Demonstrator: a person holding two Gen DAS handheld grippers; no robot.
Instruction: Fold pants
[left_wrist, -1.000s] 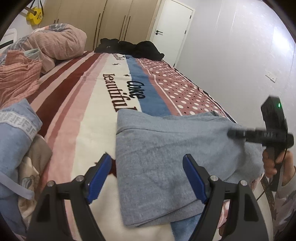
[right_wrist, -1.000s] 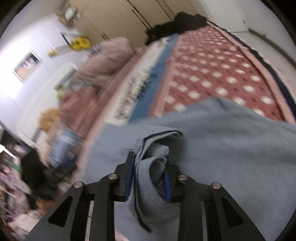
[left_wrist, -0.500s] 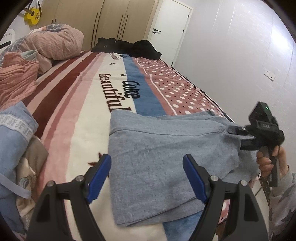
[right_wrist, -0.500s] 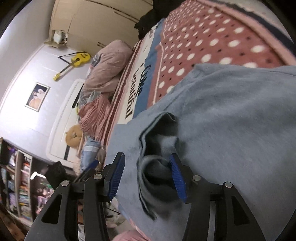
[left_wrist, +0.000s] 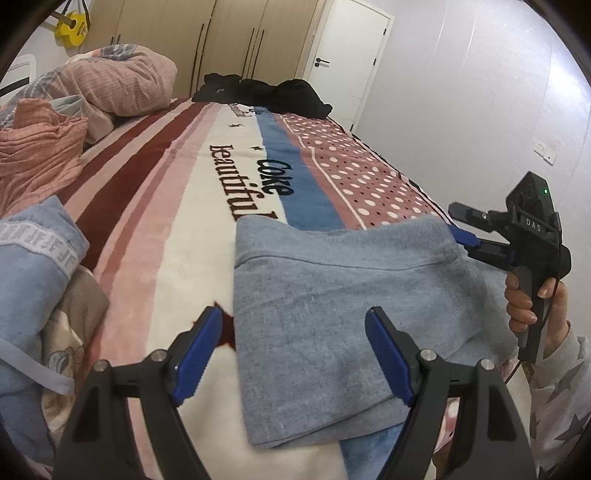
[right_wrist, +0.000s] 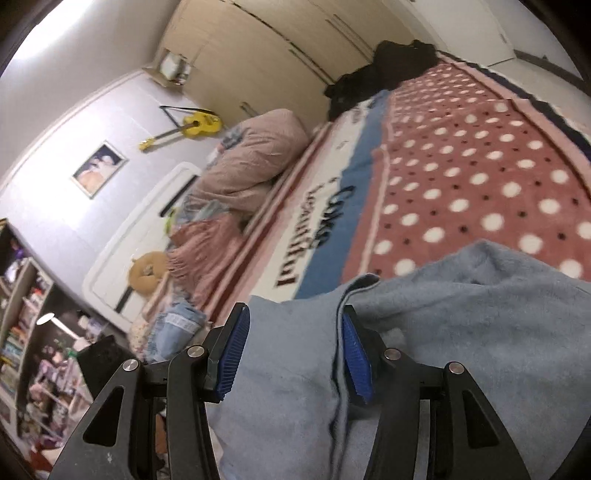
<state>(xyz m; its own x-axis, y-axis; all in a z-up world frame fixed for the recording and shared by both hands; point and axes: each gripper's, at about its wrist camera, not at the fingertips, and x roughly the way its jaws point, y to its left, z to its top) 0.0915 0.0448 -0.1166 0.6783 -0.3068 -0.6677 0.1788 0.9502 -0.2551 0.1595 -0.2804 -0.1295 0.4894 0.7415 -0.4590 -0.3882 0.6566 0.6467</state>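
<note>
Grey-blue pants (left_wrist: 332, 295) lie folded flat on the striped blanket (left_wrist: 207, 206), near the bed's front right corner. My left gripper (left_wrist: 293, 317) hangs open just above their near left part, with nothing between its blue pads. At the pants' right edge my right gripper (left_wrist: 461, 225) is held by a hand (left_wrist: 524, 302). In the right wrist view the right gripper (right_wrist: 293, 314) stands open over the pants (right_wrist: 480, 332). A fold edge of the cloth runs between its pads, and they do not press on it.
A heap of light-blue and beige clothes (left_wrist: 33, 277) lies at the left edge of the bed. A pink quilt (left_wrist: 122, 85) and black garments (left_wrist: 266, 92) sit at the far end. The bed's right side drops off beside a white wall (left_wrist: 461, 110).
The right gripper's jaws have spread and let go of the bunched grey cloth, which now lies flat. That gripper drew back toward the pants' right edge. The left gripper stayed put.
</note>
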